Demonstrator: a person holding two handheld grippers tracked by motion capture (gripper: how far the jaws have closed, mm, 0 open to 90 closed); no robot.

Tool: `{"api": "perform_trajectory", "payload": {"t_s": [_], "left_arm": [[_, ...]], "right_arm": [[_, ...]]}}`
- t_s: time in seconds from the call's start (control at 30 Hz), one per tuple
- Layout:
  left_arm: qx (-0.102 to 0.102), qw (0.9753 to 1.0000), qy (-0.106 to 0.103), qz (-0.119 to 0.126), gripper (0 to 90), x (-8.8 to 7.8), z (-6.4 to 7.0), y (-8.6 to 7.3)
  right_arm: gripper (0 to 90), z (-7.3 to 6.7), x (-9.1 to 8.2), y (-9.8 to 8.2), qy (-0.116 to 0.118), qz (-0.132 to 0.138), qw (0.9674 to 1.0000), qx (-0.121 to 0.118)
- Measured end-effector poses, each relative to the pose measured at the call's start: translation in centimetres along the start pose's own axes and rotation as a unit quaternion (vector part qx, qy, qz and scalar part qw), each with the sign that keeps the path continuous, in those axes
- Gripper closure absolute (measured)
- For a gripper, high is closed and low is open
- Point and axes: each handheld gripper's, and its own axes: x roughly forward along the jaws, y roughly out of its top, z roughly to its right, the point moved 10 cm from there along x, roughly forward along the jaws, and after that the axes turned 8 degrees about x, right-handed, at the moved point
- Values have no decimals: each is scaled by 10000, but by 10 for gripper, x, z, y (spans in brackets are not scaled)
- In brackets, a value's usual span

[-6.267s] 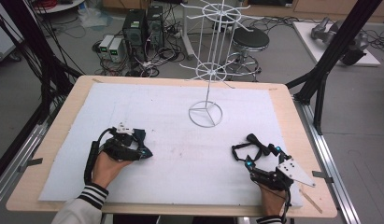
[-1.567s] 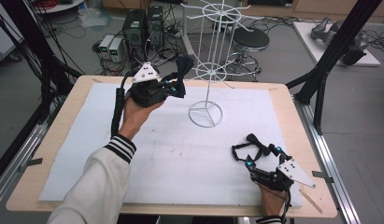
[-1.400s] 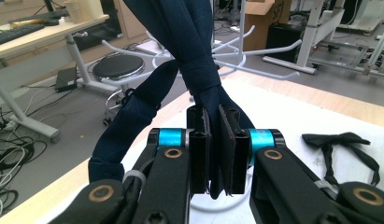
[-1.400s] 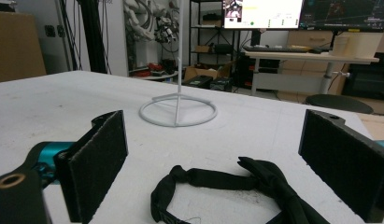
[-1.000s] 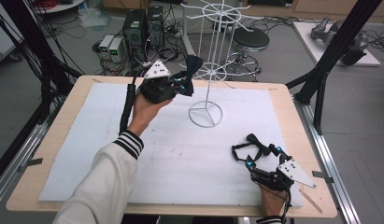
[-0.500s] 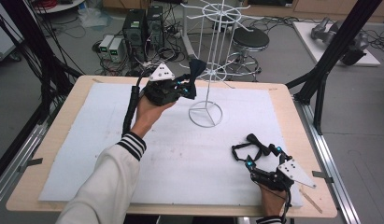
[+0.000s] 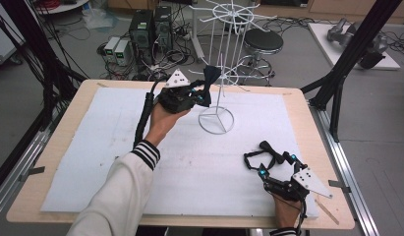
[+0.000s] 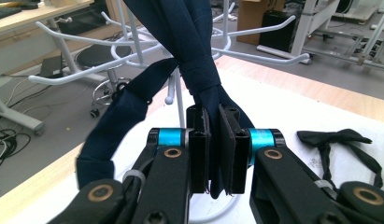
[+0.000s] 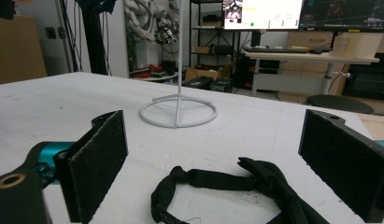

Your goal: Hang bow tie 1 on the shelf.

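Navy bow tie (image 8: 199, 79) clamped between the left gripper (image 8: 218, 154) fingers, held up beside the white rack (image 7: 224, 59), black bow tie (image 9: 236, 186) laid flat on the counter (image 7: 91, 147), framed by the right gripper (image 9: 213, 172) fingers, spread wide.

Clamped tight on a navy fabric bow tie (image 8: 199, 79), just before a white wire rack (image 8: 147, 49); a black bow tie (image 8: 341, 139) lying on white foam.
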Motion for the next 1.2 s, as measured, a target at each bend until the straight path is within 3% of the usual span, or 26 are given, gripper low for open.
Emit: {"api": "perform_trajectory", "payload": {"t_s": [0.27,0.33,0.4,0.5,0.6,0.7,0.83,0.93,1.1,1.2], "left_arm": [[-7,10000,60,-52,808,4,0,-3],[-14,10000,57,-76,762,4,0,-5],[-78,9999,-11,-85,675,3,2,-6],[-61,10000,19,-29,435,1,3,-6],[-170,9997,-197,12,216,-3,7,-8],[-145,9997,-194,8,182,-9,7,-11],[-12,9999,-93,110,168,-23,6,-13],[-13,9993,-56,360,168,-40,5,-12],[45,9977,103,667,168,-77,-1,-19],[124,9964,299,787,168,-104,-5,-30]], "right_arm": [[73,1,1,0,-24,-36,10000,9],[73,1,1,0,-17,-46,10000,19],[73,0,0,0,-18,-21,10000,28],[73,0,0,0,-23,-22,10000,19],[73,0,0,0,-30,-17,10000,-10],[73,1,0,0,-38,-4,10000,-24],[73,0,0,0,-24,1,10000,-38],[73,0,0,0,-30,-9,10000,-34],[73,0,-1,0,-30,18,10000,-6],[74,0,0,0,-41,7,10000,-36]]}}
